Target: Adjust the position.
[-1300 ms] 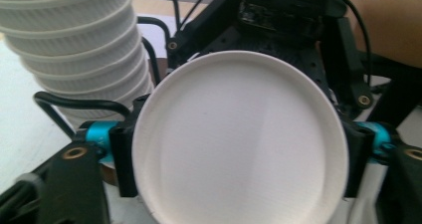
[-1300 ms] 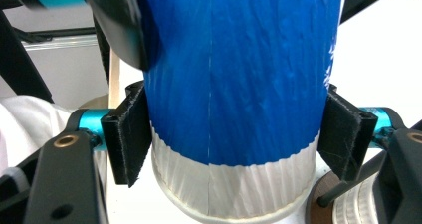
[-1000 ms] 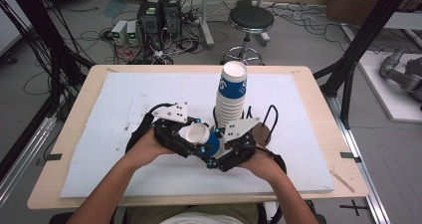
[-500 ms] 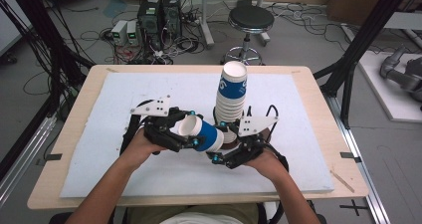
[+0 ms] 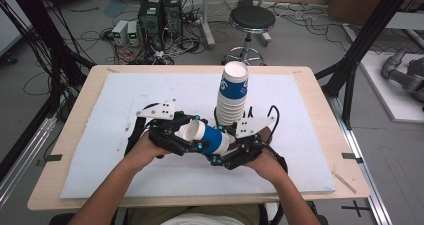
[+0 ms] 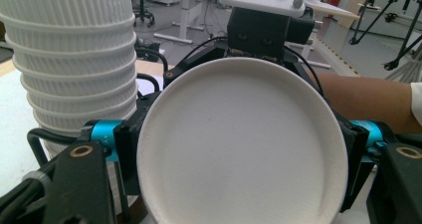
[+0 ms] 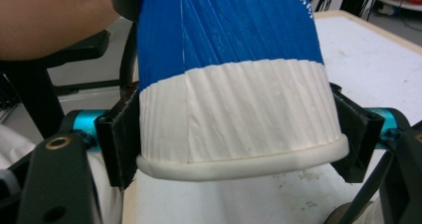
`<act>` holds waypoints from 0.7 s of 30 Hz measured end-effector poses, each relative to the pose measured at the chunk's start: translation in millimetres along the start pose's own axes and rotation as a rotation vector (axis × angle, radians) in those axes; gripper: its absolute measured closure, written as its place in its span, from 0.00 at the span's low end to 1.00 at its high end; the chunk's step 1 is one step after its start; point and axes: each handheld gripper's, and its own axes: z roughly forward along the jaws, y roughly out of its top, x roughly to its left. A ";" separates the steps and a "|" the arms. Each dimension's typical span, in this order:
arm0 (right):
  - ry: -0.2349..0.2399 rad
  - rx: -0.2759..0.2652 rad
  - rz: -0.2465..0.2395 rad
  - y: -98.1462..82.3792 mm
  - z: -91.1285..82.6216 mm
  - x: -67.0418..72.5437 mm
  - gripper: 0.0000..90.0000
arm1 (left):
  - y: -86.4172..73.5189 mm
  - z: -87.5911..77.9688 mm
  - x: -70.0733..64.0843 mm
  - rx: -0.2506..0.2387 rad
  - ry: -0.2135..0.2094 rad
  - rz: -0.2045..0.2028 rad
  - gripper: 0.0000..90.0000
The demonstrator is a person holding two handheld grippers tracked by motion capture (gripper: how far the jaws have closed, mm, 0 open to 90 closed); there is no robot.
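A blue and white paper cup (image 5: 207, 137) lies on its side in the air between my two grippers, just above the white mat. My left gripper (image 5: 194, 133) is shut on its base end. The flat white base (image 6: 239, 144) faces the camera in the left gripper view, with a pad on each side. My right gripper (image 5: 224, 146) is shut on the rim end, and its pads press the ribbed white band (image 7: 234, 114) just above the rolled rim. A tall stack of the same cups (image 5: 232, 102) stands upside down right behind the grippers and appears as ribbed bands (image 6: 69, 69) at the left.
The white mat (image 5: 125, 100) covers most of the wooden table (image 5: 80, 115). A dark round object (image 5: 266, 133) lies by the stack's base. Beyond the far edge are a stool (image 5: 251, 20) and computers with cables on the floor.
A second ago the grippers were close together with the cup pointing more upward. The left gripper then moved left and the cup tipped onto its side. Little has shifted in the last half second.
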 end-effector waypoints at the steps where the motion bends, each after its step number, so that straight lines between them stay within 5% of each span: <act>1: -0.004 0.007 -0.004 0.4 -0.1 -0.1 0.26 | -0.3 -0.2 0.3 0.004 -0.002 -0.001 0.33; 6: -0.009 0.044 -0.014 3.8 -0.6 1.6 0.26 | -0.8 0.0 -1.0 0.016 -0.001 0.004 0.32; 10: -0.016 0.104 -0.020 5.6 -1.7 1.8 0.26 | 0.7 0.5 -4.6 0.089 0.059 0.023 0.22; 13: -0.029 0.171 -0.054 7.2 -1.7 2.6 0.26 | 1.8 0.7 -6.8 0.163 0.067 0.064 0.21; 21: -0.004 0.261 -0.092 7.4 5.8 8.3 0.26 | -2.9 6.2 -7.5 0.260 0.015 0.090 0.24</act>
